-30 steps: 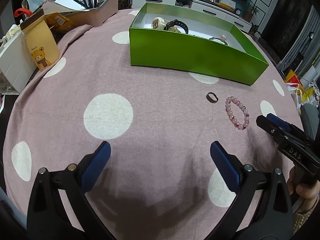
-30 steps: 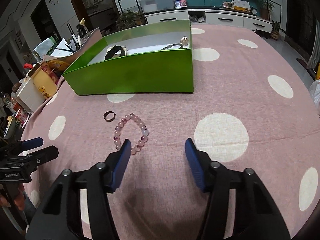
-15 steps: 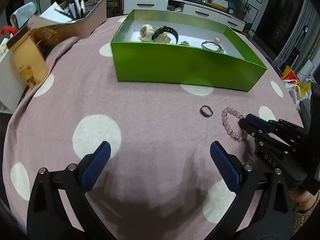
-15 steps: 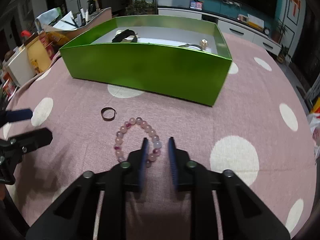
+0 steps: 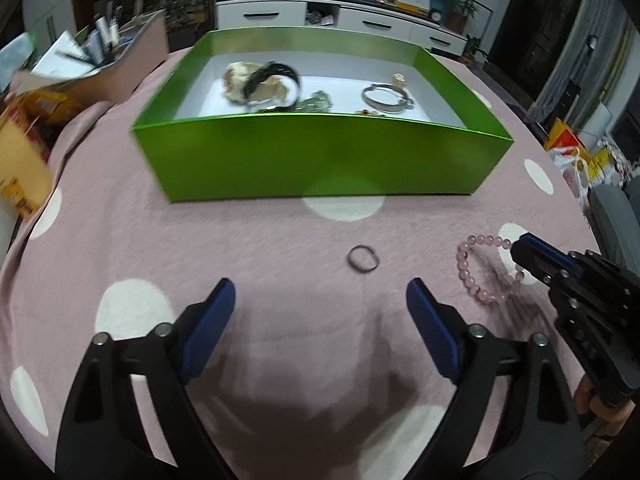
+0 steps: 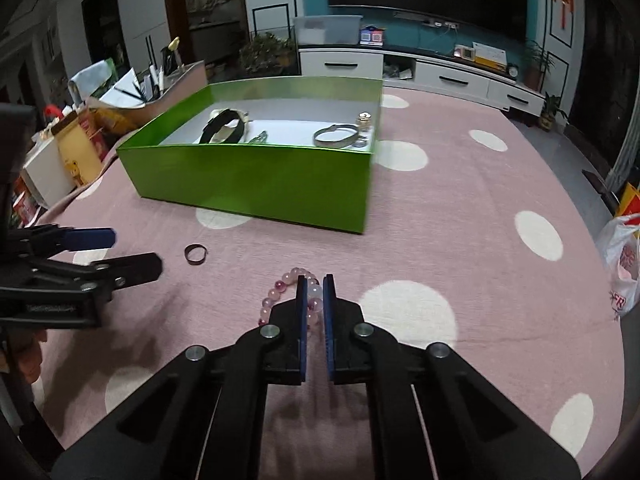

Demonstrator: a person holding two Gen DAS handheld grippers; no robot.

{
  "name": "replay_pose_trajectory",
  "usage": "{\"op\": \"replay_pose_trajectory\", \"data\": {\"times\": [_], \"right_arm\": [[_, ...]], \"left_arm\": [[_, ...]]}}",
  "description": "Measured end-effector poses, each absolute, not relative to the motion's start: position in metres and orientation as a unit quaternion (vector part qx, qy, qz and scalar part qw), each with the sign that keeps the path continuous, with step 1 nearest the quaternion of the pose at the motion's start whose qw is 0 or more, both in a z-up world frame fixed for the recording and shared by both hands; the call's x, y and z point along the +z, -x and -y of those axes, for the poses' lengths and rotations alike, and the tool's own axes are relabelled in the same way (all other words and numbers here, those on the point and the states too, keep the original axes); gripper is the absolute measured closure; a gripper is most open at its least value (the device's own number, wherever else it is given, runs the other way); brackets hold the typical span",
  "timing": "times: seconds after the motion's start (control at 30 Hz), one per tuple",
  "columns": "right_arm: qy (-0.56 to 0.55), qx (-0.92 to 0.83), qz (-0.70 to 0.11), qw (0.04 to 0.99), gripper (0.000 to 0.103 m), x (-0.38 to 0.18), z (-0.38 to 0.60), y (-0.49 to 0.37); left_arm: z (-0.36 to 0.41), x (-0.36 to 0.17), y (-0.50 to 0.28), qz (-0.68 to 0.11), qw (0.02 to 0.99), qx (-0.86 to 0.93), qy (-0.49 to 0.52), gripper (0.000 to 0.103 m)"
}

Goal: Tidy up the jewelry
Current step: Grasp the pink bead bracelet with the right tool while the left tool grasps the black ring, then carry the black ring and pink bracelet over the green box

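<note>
Pink cloth (image 5: pixel 260 248) with white dots, bright green box (image 5: pixel 320 160), pale pink bead bracelet (image 5: pixel 476 272), dark ring (image 5: pixel 363 258).

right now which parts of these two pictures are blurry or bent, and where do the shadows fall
Left wrist view: the green box and clutter at the left edge are smeared by motion, and the box's walls bow from the fisheye; a dark shadow lies under the left gripper. Right wrist view: sharper; the right gripper, shut on the bead bracelet, casts a faint shadow.

Right gripper (image 6: pixel 315 286): blue-padded black jaws nearly closed, pinching the pink bead bracelet (image 6: pixel 280 294). Left gripper (image 5: pixel 320 296): jaws spread wide, hovering left of the bracelet, holding nothing.
</note>
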State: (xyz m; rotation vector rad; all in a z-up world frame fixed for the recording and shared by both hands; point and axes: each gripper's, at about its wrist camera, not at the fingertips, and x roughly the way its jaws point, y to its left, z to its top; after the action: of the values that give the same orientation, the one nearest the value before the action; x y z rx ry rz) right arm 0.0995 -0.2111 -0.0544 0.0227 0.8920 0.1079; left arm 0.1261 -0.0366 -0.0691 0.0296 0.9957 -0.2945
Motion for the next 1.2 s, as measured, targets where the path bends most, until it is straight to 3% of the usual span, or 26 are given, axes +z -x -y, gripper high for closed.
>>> {"op": "replay_pose_trajectory", "data": {"times": [0.17,0.3,0.47,0.53,0.57,1.2], "right_arm": [[-0.025,0.054,-0.426,0.903,0.096,-0.054,0.216,-0.093],[-0.032,0.056,-0.421,0.905,0.096,-0.053,0.22,-0.092],[-0.04,0.054,-0.419,0.906,0.096,-0.054,0.225,-0.091],[-0.043,0.053,-0.418,0.906,0.096,-0.054,0.227,-0.09],[-0.045,0.053,-0.418,0.906,0.096,-0.054,0.228,-0.09],[-0.027,0.062,-0.386,0.92,0.096,-0.022,0.218,-0.085]], "left_arm": [[0.058,-0.078,-0.132,-0.472,0.866,-0.159,-0.047,0.03],[0.068,-0.085,-0.136,-0.472,0.864,-0.163,-0.064,0.053],[0.076,-0.088,-0.137,-0.462,0.867,-0.173,-0.079,0.067],[0.077,-0.089,-0.136,-0.454,0.869,-0.175,-0.085,0.08],[0.077,-0.089,-0.136,-0.453,0.87,-0.177,-0.085,0.082],[0.04,-0.048,-0.103,-0.432,0.883,-0.182,-0.021,0.082]]}}
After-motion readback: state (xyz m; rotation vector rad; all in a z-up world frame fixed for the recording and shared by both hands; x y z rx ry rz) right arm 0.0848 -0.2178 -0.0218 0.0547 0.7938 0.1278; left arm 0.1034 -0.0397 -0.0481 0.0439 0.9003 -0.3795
